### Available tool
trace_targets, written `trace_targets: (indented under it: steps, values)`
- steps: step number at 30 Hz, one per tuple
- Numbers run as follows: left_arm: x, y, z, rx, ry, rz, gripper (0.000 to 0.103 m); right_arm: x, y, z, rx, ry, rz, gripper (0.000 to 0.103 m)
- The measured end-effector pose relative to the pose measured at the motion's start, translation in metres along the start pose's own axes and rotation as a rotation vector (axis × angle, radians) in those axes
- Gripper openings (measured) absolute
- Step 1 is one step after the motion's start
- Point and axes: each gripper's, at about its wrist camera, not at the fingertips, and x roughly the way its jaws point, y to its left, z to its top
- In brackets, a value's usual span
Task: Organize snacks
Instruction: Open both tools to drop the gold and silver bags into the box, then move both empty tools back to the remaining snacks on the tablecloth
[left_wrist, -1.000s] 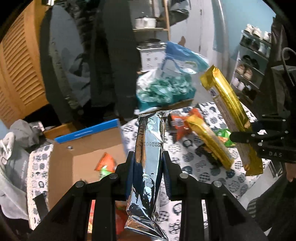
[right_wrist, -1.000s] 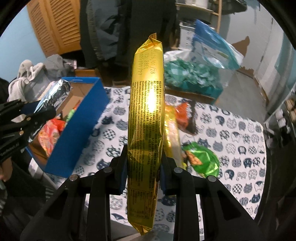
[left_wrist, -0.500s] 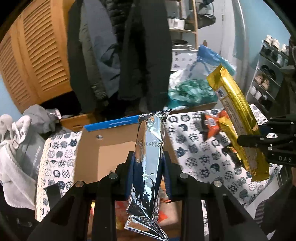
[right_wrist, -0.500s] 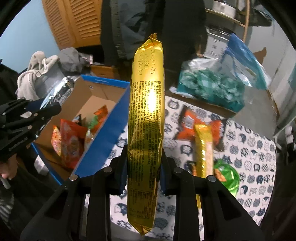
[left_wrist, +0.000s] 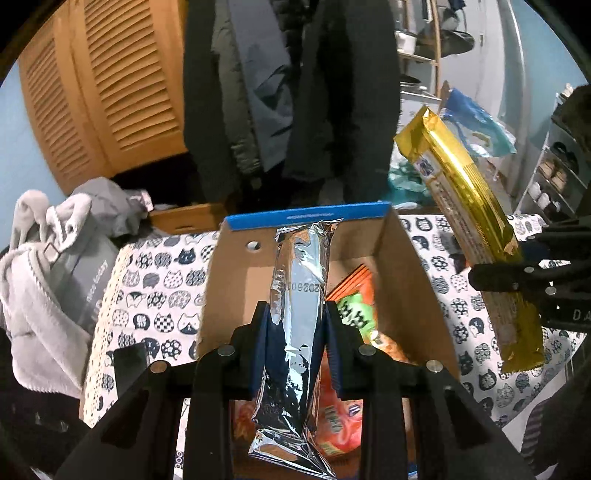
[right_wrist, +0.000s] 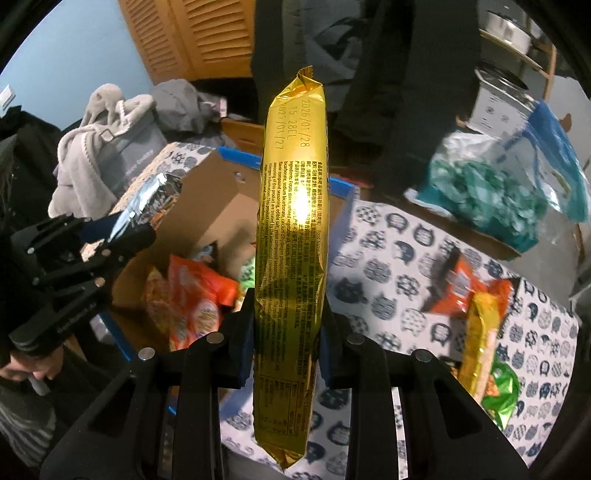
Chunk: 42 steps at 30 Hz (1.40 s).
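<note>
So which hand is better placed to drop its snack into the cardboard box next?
Left. The left hand-held gripper holds the silver packet directly over the open cardboard box; the right's gold packet hangs nearer the box's edge.

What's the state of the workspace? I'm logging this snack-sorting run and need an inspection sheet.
Surface: table under a cat-print cloth.
Job's things: open box holding orange and green packs; silver pack above it; gold pack raised; orange, yellow and green packs lie on the cloth.
Clutter: bag of teal sweets, grey clothes.
Grippers: left tongs shut on silver pack; right tongs shut on gold pack.
Cables: nothing seen.
Surroundings: hanging coats, louvred doors, shelves.
</note>
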Motion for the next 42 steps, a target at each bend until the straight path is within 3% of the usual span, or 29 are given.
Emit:
trace_targets:
  steps: [19,22,25,27,30,35,42]
  values:
    - [0.028,0.029,-0.018,-0.08,0.092,-0.012,0.029,0.049,0.047,0.023,-0.031,0.073,0.06,0.029]
    - [0.026,0.027,-0.017,-0.07,0.086,0.006,0.036,0.045,0.05,0.026,-0.043,0.057,0.063,0.041]
    - [0.024,0.028,-0.016,-0.081,0.078,0.011,0.05,0.039,0.049,0.026,-0.053,0.04,0.047,0.042]
    - [0.023,0.029,-0.015,-0.091,0.07,0.008,0.058,0.035,0.046,0.025,-0.058,0.035,0.031,0.05]
    - [0.021,0.027,-0.014,-0.1,0.069,0.002,0.063,0.03,0.039,0.021,-0.064,0.026,0.006,0.059]
    - [0.02,0.017,-0.01,-0.101,0.075,-0.02,0.065,0.021,0.023,0.01,-0.076,0.024,-0.046,0.067]
    - [0.018,-0.01,-0.003,-0.07,0.088,-0.054,0.066,0.003,-0.003,-0.009,-0.068,0.015,-0.08,0.067]
